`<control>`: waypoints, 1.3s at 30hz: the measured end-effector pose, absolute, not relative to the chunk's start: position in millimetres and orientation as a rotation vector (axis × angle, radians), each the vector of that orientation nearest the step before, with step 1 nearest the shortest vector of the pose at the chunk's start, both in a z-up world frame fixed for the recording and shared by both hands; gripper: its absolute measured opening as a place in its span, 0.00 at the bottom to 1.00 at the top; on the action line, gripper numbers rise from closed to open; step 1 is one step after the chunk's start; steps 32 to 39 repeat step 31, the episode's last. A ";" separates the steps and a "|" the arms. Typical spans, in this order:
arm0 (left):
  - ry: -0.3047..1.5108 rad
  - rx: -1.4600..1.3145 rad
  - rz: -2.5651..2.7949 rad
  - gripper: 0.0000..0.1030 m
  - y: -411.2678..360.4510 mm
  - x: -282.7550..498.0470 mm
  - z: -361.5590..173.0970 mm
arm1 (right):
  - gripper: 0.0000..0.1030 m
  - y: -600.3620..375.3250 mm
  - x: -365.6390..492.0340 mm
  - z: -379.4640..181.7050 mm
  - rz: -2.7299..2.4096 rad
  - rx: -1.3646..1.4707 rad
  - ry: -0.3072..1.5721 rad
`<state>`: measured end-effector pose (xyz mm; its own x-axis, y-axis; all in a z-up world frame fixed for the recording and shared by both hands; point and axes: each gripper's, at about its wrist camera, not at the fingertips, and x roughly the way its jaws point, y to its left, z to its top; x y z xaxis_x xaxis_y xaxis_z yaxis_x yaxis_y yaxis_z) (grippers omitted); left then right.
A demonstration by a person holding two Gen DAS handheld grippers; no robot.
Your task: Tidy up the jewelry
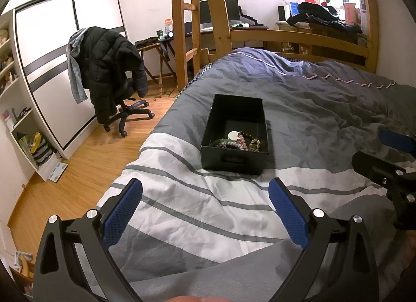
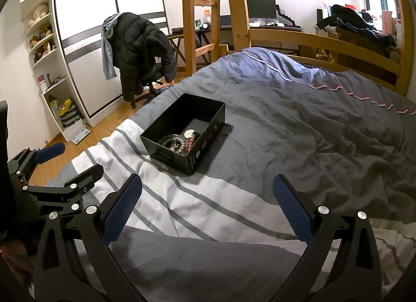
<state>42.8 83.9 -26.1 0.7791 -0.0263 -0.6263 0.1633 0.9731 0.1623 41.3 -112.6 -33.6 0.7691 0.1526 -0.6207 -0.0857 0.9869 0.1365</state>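
Black box (image 1: 235, 157) of bead bracelets (image 1: 243, 141), no readable label

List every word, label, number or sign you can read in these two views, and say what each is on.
No text can be read in either view.
Black box: small marks and a round sticker on its outer side wall, too small to read.
Blue package on the far desk: printing blurred.
Items on the white shelf: labels too small to read.
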 end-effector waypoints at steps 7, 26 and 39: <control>0.671 0.213 -0.104 0.93 83.8 43.1 -25.9 | 0.96 -111.6 41.1 -33.8 0.130 0.100 0.682; 0.670 0.216 -0.105 0.93 84.4 42.7 -25.3 | 0.96 -107.7 40.1 -36.4 0.133 0.101 0.686; 0.668 0.219 -0.104 0.93 83.3 42.8 -25.7 | 0.96 -104.7 37.4 -43.0 0.132 0.104 0.690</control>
